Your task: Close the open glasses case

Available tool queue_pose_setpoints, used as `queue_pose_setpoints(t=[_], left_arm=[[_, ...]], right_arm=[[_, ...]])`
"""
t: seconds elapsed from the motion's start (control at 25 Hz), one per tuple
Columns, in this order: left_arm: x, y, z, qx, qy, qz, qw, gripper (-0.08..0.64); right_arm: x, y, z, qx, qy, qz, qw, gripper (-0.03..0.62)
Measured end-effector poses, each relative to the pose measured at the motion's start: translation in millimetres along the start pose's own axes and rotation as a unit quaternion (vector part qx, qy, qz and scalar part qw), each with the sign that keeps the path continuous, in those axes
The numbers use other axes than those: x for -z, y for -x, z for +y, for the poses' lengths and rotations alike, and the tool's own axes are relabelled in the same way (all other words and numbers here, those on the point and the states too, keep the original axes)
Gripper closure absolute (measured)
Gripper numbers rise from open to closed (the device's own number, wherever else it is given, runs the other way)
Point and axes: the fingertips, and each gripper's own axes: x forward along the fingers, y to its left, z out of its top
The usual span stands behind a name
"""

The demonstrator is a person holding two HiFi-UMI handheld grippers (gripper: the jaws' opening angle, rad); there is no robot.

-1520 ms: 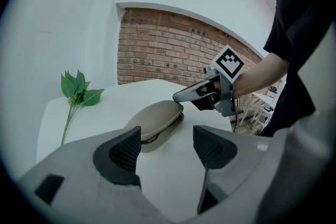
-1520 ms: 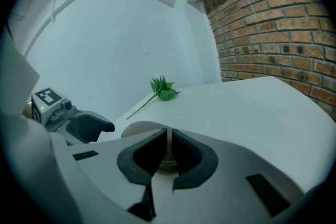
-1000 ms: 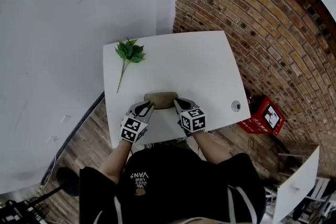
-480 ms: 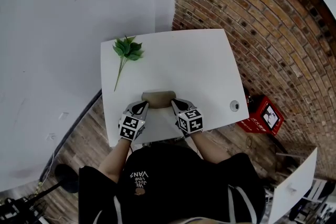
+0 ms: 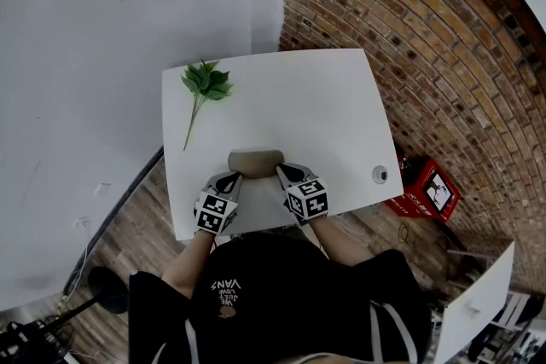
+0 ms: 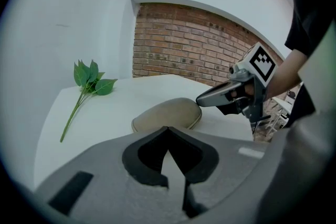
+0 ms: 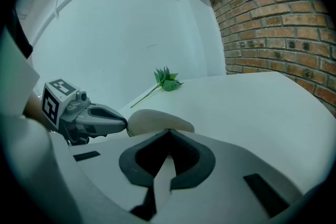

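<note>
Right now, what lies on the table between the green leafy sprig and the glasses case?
Nothing: only bare white table separates the green leafy sprig from the glasses case. The head view and left gripper view both show this.

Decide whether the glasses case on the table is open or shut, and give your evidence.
Shut. The glasses case lies as one low beige dome, lid down on its base, only a thin seam showing.

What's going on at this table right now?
A person holds a two-jaw gripper in each hand over a white table. The tan glasses case lies with its lid down, looking closed. The left gripper and right gripper, both shut and empty, sit at its left and right ends. A green sprig lies apart near the far left corner.
</note>
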Motion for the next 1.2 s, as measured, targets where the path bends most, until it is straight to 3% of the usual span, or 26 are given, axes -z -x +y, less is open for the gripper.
queue_pose_setpoints(t=[0.6, 1.2], left_arm=[[3.1, -5.1, 1.6, -0.01, 0.015, 0.055, 0.9983, 0.555], [8.0, -9.7, 1.8, -0.006, 0.034, 0.081, 0.9961, 0.557]], right_arm=[[1.5, -3.4, 0.3, -0.011, 0.03, 0.045, 0.998, 0.592], [1.9, -4.6, 1.3, -0.012, 0.05, 0.067, 0.996, 0.591]])
